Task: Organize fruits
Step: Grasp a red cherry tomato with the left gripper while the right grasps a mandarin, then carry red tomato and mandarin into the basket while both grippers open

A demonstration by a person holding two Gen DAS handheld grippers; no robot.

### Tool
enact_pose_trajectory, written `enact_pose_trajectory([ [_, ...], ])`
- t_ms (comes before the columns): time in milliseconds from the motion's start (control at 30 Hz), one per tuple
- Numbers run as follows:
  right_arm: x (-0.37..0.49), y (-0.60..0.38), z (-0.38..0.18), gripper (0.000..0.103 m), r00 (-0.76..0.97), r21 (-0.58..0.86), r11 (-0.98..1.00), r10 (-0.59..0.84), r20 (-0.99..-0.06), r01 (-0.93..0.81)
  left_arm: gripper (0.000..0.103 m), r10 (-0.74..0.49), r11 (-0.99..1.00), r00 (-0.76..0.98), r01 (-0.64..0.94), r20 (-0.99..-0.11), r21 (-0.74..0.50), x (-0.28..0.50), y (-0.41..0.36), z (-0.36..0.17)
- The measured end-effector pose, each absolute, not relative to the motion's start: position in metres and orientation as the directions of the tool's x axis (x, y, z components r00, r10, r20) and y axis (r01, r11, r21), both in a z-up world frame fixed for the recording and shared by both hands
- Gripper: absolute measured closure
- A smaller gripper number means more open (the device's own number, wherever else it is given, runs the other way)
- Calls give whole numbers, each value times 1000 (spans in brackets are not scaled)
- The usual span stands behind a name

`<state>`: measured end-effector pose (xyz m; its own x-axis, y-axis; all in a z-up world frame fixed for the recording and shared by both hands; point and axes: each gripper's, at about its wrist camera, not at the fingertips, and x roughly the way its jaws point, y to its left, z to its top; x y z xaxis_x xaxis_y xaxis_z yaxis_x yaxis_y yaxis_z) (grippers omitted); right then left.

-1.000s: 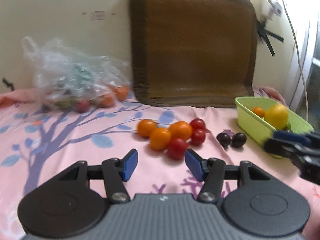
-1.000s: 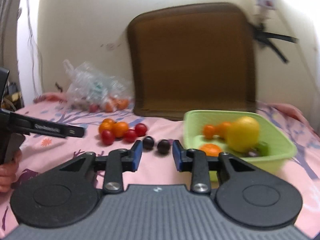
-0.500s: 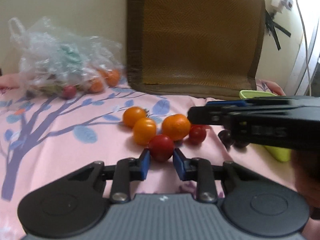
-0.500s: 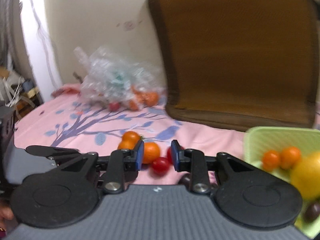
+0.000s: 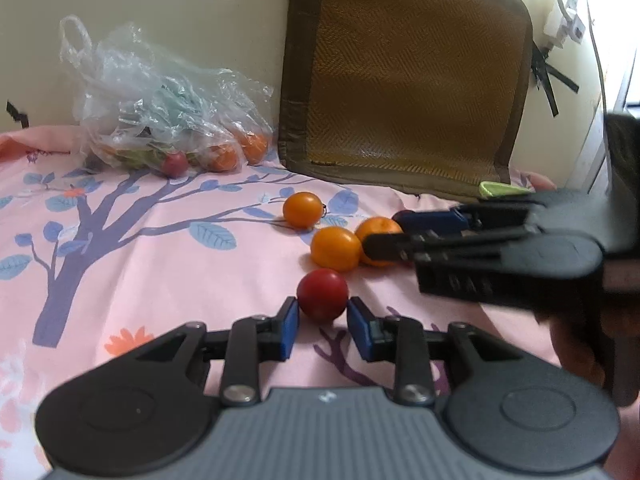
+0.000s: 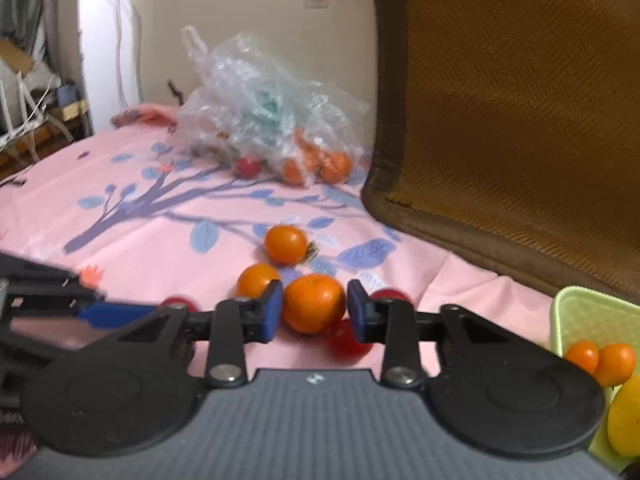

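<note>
On the pink cloth lies a cluster of small fruit. My left gripper (image 5: pixel 323 307) is shut on a red tomato (image 5: pixel 322 295), which still rests on the cloth. Beyond it lie two orange tomatoes (image 5: pixel 335 249) (image 5: pixel 303 210). My right gripper (image 6: pixel 315 300) comes in from the right with its jaws opening; a small orange (image 6: pixel 314 303) sits between its blue pads, on the cloth and not gripped. Two more red tomatoes (image 6: pixel 348 340) (image 6: pixel 386 294) lie under and behind its fingers. The green basket (image 6: pixel 592 308) at right holds small oranges (image 6: pixel 600 360) and a yellow fruit (image 6: pixel 626 420).
A clear plastic bag (image 5: pixel 160 120) with more fruit lies at the back left against the wall. A brown cushion (image 5: pixel 400 80) leans on the wall behind the cluster. The right gripper's body (image 5: pixel 500 264) crosses close to my left fingers. A hand holds it at the right edge.
My left gripper's jaws closed from wide onto the red tomato. The right gripper swung left from the green basket to the cluster and now brackets the orange.
</note>
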<state>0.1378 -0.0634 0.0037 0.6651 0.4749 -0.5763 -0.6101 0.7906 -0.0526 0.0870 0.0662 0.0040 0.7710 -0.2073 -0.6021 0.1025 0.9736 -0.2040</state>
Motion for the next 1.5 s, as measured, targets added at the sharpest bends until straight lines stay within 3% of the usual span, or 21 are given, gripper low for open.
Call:
enact_pose_trajectory([
  [233,93,-84,14,69,736,-52,832,458,-498,-553,76,-254,958,776,123,-577,-257,81,71,5],
  [700,-29,-198,0,69,849,73,966,253,-463,-248,76,-521,847,650,474,-554,-240,35,-44,16],
  [967,-47,-204,-7,67,845,70,961,270,-462,-269,72,-413,884,676,459,-610,-90,26,-82,4],
  [1033,-49,-206,-9,66,846,77,959,277,-457,-273,61,-395,891,692,448,-604,-71,23,-81,9],
  [1100,-50,-210,-10,65,845,91,957,286,-452,-275,58,-387,896,709,441,-589,-58,21,-81,15],
  [1400,-53,-215,-14,60,837,96,949,312,-449,-302,59,-356,901,701,434,-617,-27,28,-92,12],
  [1500,-49,-217,-15,59,826,110,948,315,-468,-299,74,-356,901,687,433,-633,-36,31,-93,5],
])
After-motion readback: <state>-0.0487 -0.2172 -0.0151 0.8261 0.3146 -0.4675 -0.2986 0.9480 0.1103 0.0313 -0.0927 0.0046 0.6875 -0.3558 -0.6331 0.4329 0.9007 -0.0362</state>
